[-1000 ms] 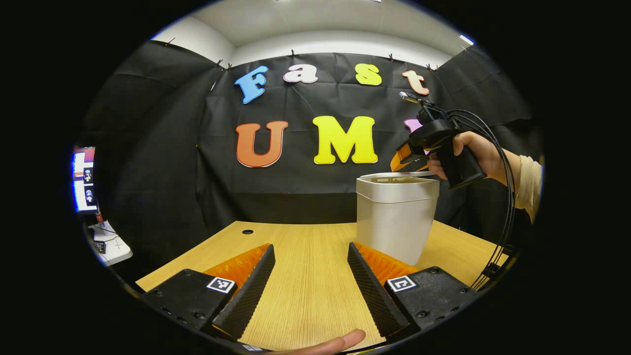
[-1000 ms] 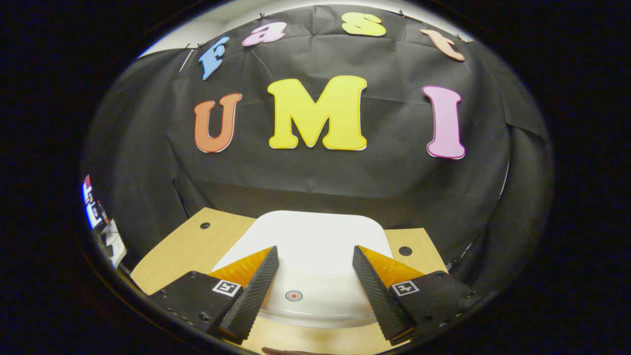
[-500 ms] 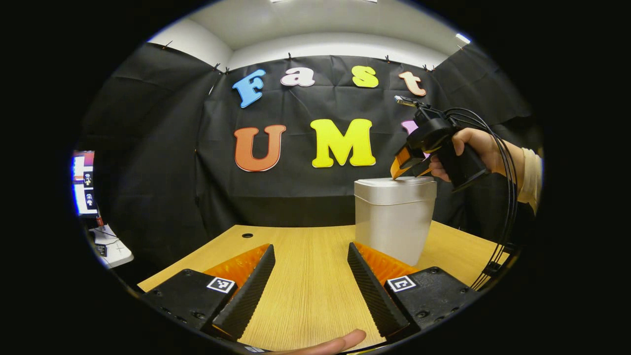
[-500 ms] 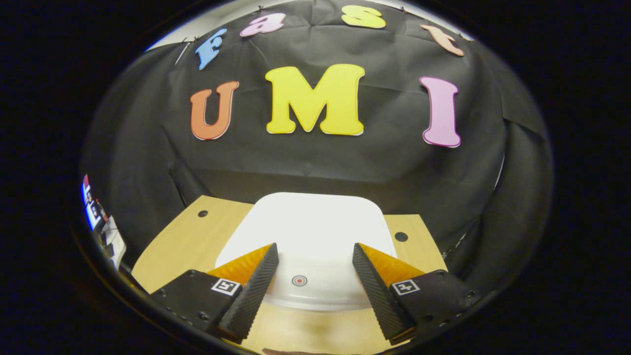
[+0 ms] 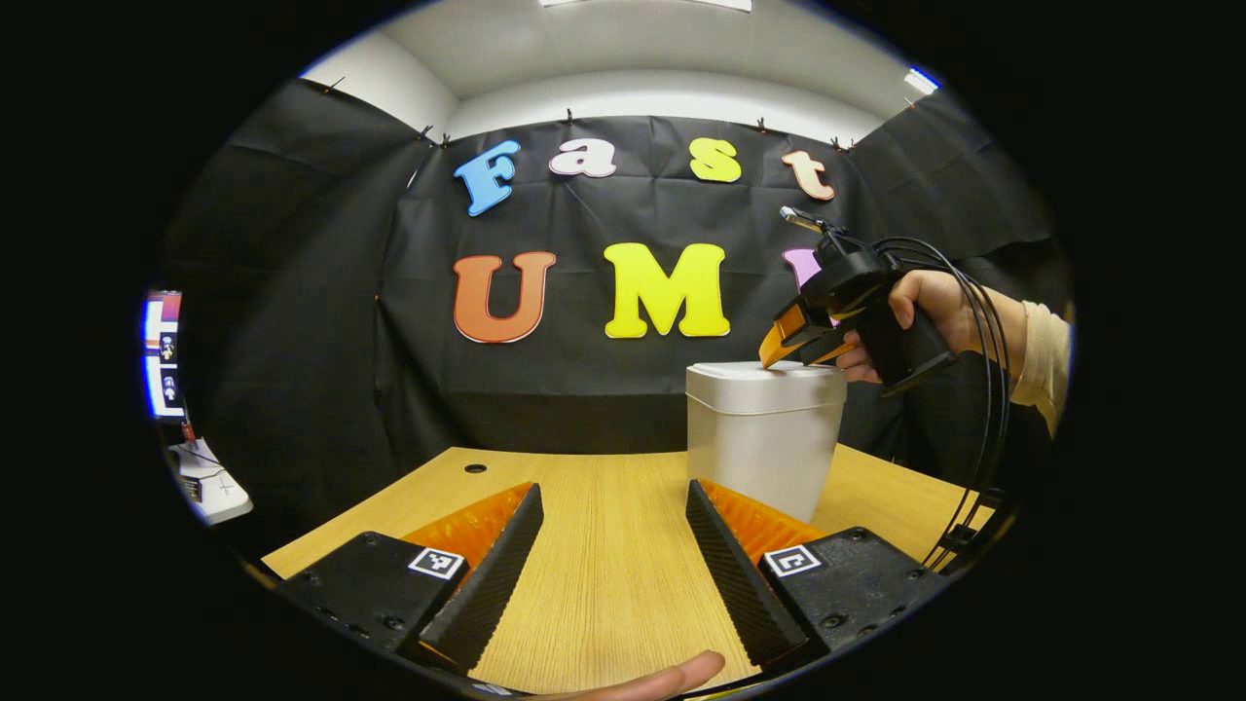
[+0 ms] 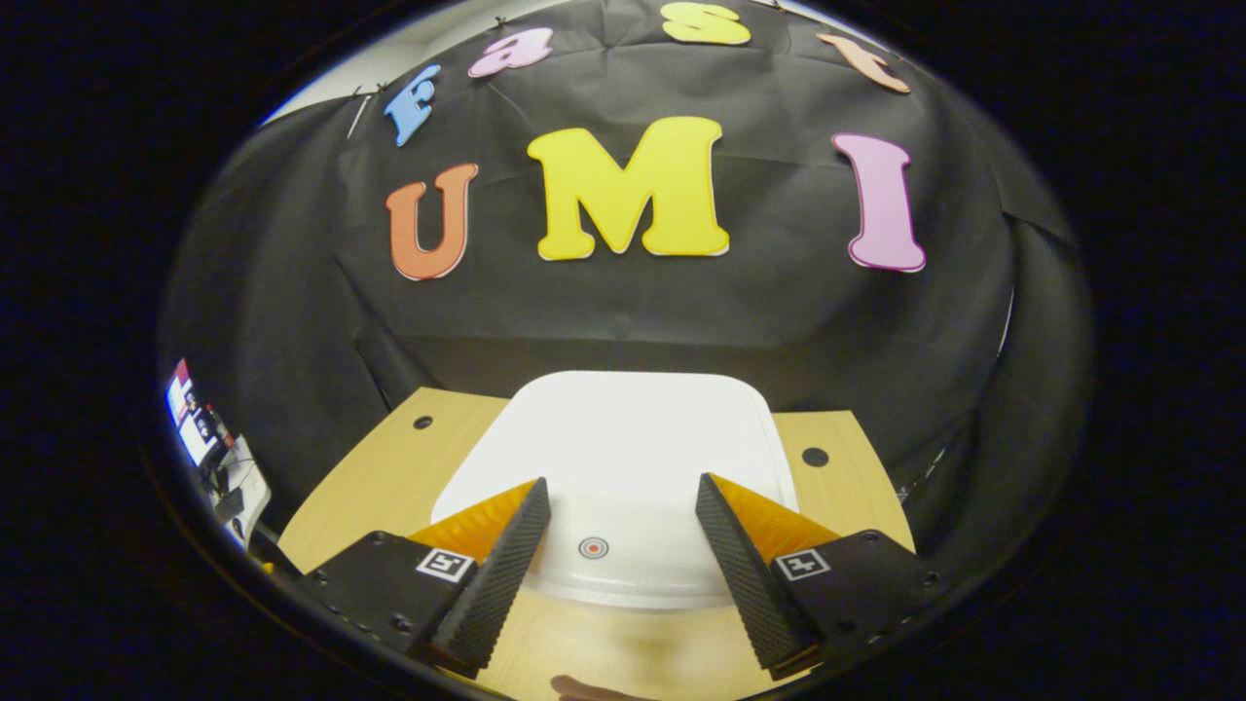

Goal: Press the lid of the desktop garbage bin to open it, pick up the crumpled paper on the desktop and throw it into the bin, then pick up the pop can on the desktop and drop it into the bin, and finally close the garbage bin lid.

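Note:
The white desktop bin [image 5: 761,443] stands on the wooden table [image 5: 604,545], right of centre in the left gripper view, its lid [image 5: 769,372] lying flat on top. A hand [image 5: 934,302] holds my right gripper [image 5: 771,358] tilted down, with the tips at the lid's near edge. In the right gripper view the lid [image 6: 633,438] lies just under my right gripper [image 6: 618,560], which is open, and a small red target mark [image 6: 593,547] sits between its fingers. My left gripper [image 5: 613,570] is open low over the table, left of the bin, holding nothing.
A lit monitor [image 5: 161,355] and a white stand [image 5: 209,482] are off the table's left edge. Cable holes [image 6: 815,457] mark the table's back corners. Black cables [image 5: 988,419] hang from the right gripper past the table's right edge. A fingertip [image 5: 672,674] shows below my left gripper.
The bin lid, slightly raised a second ago, now lies flat. The right gripper has come down onto it, and the bin has drifted slightly left in the left gripper view.

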The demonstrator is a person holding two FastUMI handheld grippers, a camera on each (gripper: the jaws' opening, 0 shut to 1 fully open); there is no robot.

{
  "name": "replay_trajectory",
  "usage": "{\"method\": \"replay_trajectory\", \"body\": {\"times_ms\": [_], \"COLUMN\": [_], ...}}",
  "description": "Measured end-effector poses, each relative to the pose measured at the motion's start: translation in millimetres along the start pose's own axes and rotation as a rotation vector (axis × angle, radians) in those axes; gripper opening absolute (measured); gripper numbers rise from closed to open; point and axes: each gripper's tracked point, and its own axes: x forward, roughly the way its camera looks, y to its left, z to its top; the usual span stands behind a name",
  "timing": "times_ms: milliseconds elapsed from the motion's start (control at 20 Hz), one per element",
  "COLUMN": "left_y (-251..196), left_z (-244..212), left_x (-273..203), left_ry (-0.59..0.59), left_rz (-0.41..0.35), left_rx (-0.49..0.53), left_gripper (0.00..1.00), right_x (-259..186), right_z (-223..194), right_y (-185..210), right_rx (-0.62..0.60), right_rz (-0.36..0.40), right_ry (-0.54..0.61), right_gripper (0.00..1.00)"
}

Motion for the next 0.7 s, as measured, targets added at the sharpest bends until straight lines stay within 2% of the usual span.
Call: {"method": "replay_trajectory", "body": {"times_ms": [200, 300, 450, 700], "left_y": [3, 3, 3, -7], "left_z": [-3, -2, -6, -13], "left_x": [0, 1, 3, 5], "left_ry": [0.012, 0.008, 0.020, 0.050], "left_rz": [0.008, 0.012, 0.011, 0.000], "left_rx": [0.003, 0.005, 0.006, 0.014], "left_gripper": [0.96, 0.96, 0.96, 0.96], "right_x": [5, 5, 3, -17], "right_z": [6, 6, 3, -12], "right_y": [2, 3, 1, -5], "right_rx": [-0.018, -0.048, -0.022, -0.026], "right_rz": [0.000, 0.023, 0.056, 0.003], "right_ry": [-0.054, -0.095, -0.172, -0.307], "right_gripper": [0.95, 0.95, 0.96, 0.95]}}
